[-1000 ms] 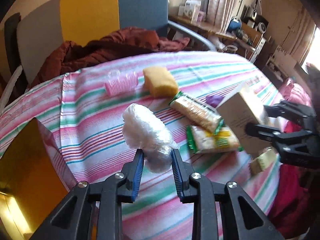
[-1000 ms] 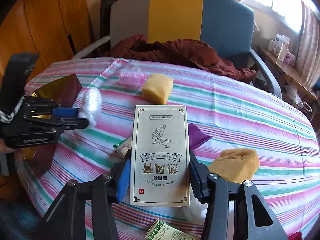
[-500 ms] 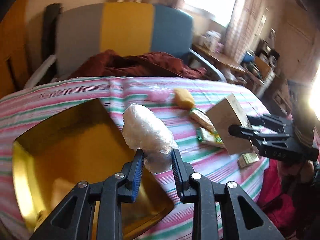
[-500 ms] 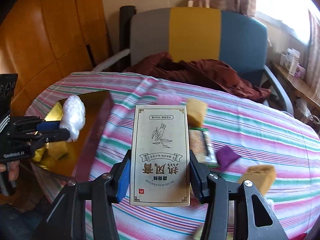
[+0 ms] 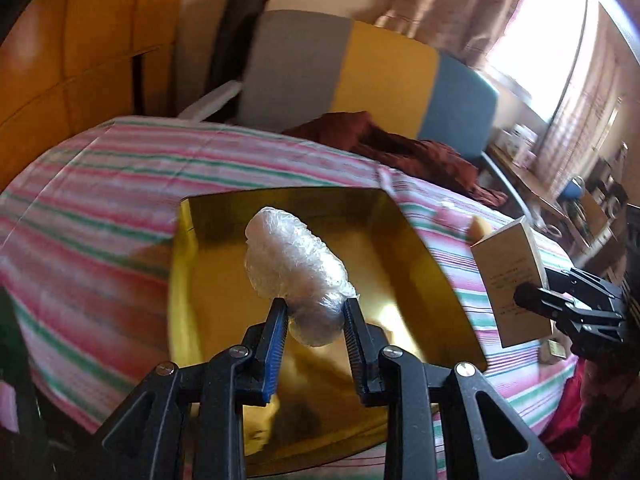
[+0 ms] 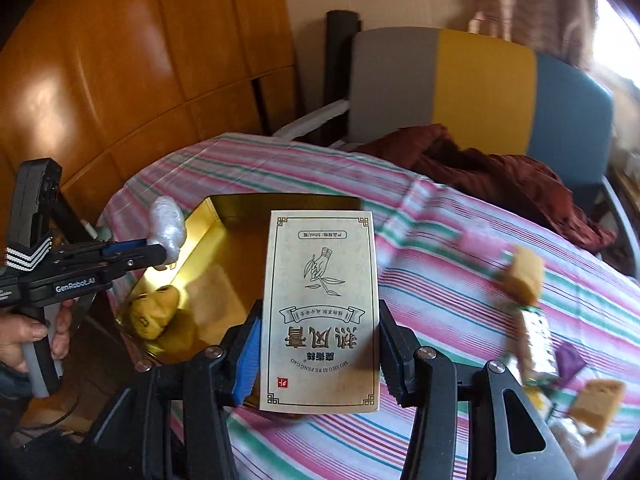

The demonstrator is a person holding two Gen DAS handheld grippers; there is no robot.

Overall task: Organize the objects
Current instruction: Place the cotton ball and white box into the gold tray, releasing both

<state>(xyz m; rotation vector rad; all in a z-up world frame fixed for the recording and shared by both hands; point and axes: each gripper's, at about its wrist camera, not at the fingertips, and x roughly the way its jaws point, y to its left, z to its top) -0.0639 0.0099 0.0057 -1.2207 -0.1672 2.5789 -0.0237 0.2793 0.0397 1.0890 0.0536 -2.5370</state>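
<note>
My left gripper is shut on a white plastic-wrapped bundle and holds it above the open gold box. The same bundle shows over the box's left wall in the right wrist view. My right gripper is shut on a beige carton with printed characters, upright over the box's near right side. The carton appears at the right in the left wrist view. A yellow sponge lies inside the box.
On the striped tablecloth to the right lie a yellow sponge, a snack packet, a purple piece and another sponge. A chair with a dark red garment stands behind the table.
Both grippers have swung left with their loads, from over the loose items to over the gold box. The box has come to fill the middle of both views.
</note>
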